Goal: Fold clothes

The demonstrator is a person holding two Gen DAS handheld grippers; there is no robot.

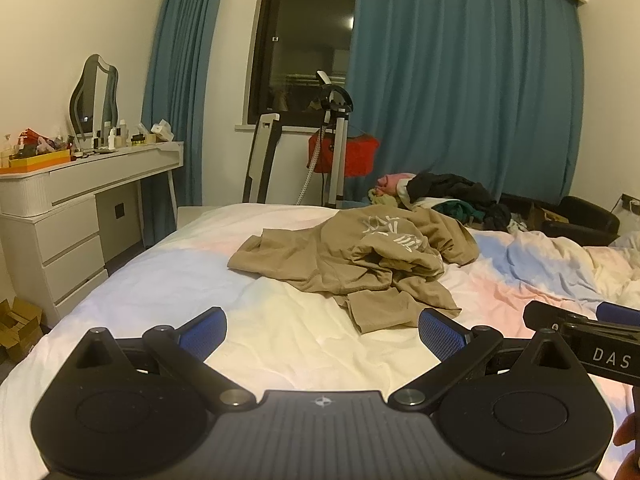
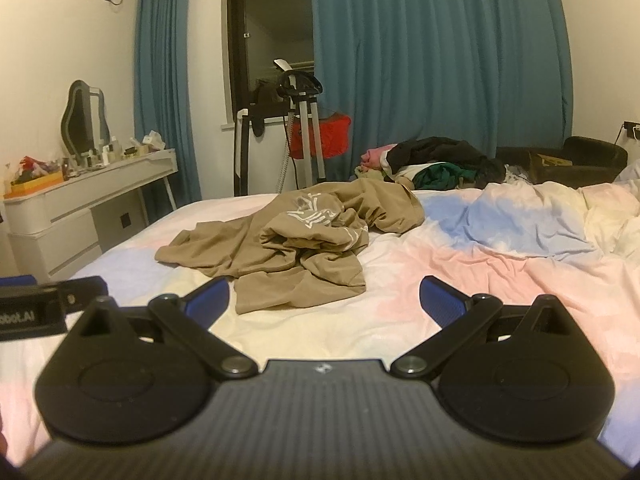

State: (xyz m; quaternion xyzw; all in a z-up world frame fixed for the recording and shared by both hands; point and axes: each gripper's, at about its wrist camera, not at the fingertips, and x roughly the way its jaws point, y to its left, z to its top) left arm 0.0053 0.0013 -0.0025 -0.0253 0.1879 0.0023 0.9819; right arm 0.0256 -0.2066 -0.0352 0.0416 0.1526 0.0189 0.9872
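Both jaws open, empty: left gripper (image 1: 322, 330), right gripper (image 2: 324, 294); hoodie (image 2: 280, 236) crumpled at 12 o'clock, right nearer, long axis 8–2.

Bed (image 1: 168, 280) with pastel sheet; crumpled tan garment (image 1: 360, 264) at middle, clothes pile (image 1: 448, 196) at far edge.

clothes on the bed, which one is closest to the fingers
The tan sweatshirt with white print, crumpled alone mid-bed just ahead of both open grippers. The dark and pink clothes pile sits farther back by the curtain.
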